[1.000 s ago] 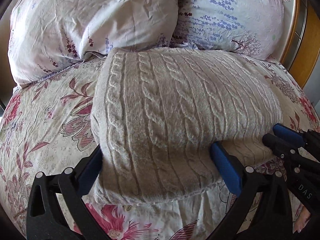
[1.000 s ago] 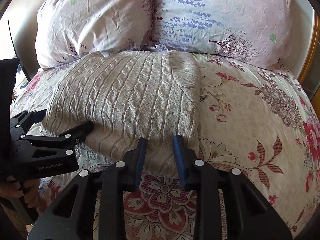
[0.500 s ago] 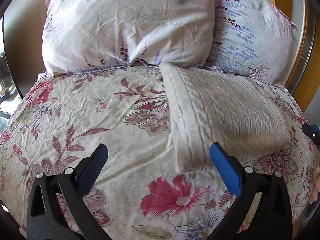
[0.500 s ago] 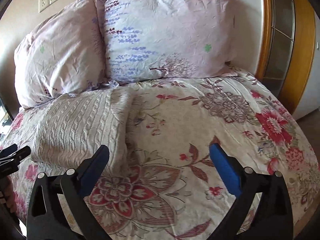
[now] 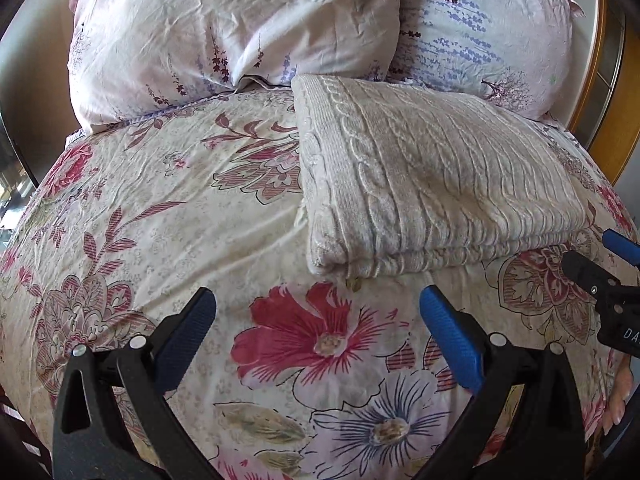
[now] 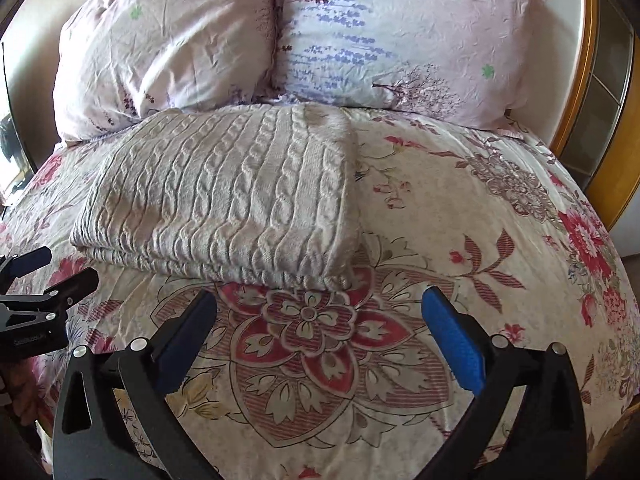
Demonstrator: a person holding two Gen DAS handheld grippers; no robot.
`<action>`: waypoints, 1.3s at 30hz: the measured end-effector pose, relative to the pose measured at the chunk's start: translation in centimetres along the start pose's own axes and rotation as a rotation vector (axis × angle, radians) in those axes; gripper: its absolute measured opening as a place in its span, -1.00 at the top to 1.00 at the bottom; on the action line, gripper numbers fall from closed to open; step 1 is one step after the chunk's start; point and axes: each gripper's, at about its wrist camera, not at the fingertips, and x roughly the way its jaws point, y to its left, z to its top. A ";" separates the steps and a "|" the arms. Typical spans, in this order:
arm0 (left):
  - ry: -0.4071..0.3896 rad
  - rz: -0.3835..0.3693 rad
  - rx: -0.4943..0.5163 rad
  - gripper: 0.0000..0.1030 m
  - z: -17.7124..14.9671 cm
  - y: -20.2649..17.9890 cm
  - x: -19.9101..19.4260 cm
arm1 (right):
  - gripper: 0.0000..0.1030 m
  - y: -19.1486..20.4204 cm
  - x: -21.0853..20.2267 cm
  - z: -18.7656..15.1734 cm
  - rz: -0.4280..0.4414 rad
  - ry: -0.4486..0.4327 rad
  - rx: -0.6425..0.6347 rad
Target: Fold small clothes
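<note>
Floral bedspread [image 5: 168, 216] across the whole bed, two pillows [image 5: 240, 28] propped at the head; folded cable-knit sweater [image 5: 420, 184] flat on it, far edge touching the pillows, stacked layers showing along the near edge. Cables run near-to-far, toward the pillows; long axis hard to call under fisheye, roughly squarish. From the left wrist: lies ahead and right of the left gripper [image 5: 316, 320], near edge just beyond the fingertips, apart. From the right wrist: sweater [image 6: 224, 196] ahead and left of the right gripper [image 6: 320, 316], near edge just past the tips, not touching. Both sets of jaws spread wide, nothing held. Each gripper cut off at the other view's edge; garment's sleeves and neckline hidden inside the fold
</note>
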 end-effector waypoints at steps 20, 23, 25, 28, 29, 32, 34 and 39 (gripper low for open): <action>0.036 0.007 -0.013 -0.97 0.0 0.2 1.0 | -0.97 0.6 2.2 -0.5 0.042 0.124 -0.001; 0.036 0.007 -0.013 -0.97 0.0 0.2 1.0 | -0.97 0.6 2.1 -0.5 0.045 0.122 -0.004; 0.036 0.007 -0.014 -0.97 0.0 0.2 1.0 | -0.97 0.6 2.1 -0.5 0.046 0.122 -0.005; 0.036 0.006 -0.014 -0.97 0.0 0.2 1.0 | -0.97 0.6 2.1 -0.5 0.045 0.122 -0.005; 0.036 0.006 -0.014 -0.97 0.0 0.2 1.0 | -0.97 0.6 2.1 -0.6 0.046 0.121 -0.005; 0.036 0.006 -0.014 -0.97 0.0 0.2 1.0 | -0.97 0.6 2.1 -0.5 0.045 0.122 -0.005; 0.036 0.006 -0.014 -0.97 0.0 0.2 1.0 | -0.97 0.6 2.1 -0.6 0.045 0.121 -0.005; 0.036 0.007 -0.014 -0.97 0.0 0.2 1.0 | -0.97 0.6 2.1 -0.6 0.046 0.121 -0.004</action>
